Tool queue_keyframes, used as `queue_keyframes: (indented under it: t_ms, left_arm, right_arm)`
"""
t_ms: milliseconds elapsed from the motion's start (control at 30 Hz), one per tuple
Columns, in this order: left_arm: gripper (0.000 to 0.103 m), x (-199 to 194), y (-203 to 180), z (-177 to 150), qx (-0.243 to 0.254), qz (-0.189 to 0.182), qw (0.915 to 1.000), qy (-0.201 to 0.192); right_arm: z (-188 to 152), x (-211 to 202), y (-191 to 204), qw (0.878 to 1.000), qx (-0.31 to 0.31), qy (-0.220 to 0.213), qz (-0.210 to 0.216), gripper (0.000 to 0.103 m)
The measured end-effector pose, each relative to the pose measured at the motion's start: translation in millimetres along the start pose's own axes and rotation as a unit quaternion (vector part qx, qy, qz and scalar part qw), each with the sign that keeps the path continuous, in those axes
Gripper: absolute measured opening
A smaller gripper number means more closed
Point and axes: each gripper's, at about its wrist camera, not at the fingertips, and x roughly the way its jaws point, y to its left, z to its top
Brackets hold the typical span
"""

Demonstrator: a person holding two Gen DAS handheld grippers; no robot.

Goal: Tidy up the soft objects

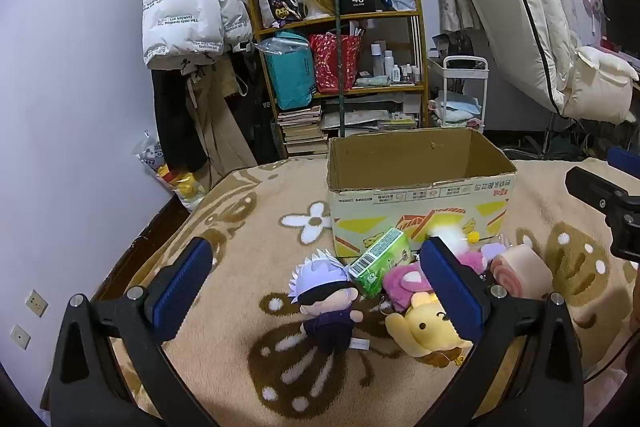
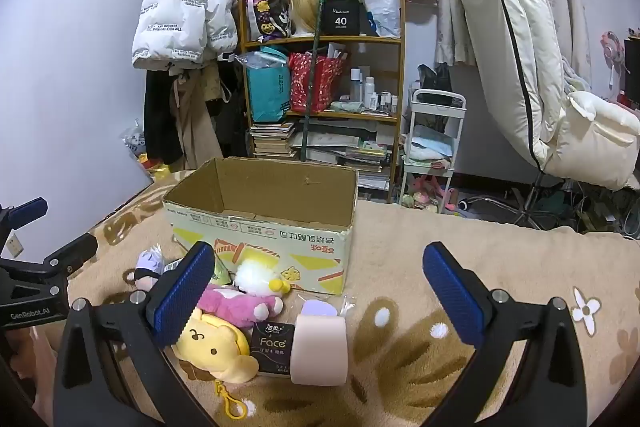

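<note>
An open cardboard box stands on the blanket-covered bed. Soft items lie in front of it: a white-haired doll, a green tissue pack, a pink plush, a yellow dog plush, a white fluffy plush, a pink roll-cake squishy and a black "Face" tissue pack. My left gripper is open above the doll. My right gripper is open above the roll squishy.
The beige patterned blanket covers the bed. Behind stand a shelf of bags and books, hanging coats, a white cart and a cream recliner. The right gripper shows at the left view's edge.
</note>
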Motion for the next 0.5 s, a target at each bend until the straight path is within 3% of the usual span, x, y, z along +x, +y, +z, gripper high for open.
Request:
queue_keyframes:
  t_ms: [500]
  left_arm:
    - [0.102,1.4,0.3,0.7,0.001,0.006,1.0,-0.001]
  right_arm:
    - [-1.6,1.9,-4.2,1.0,0.006,0.009,0.002,0.103]
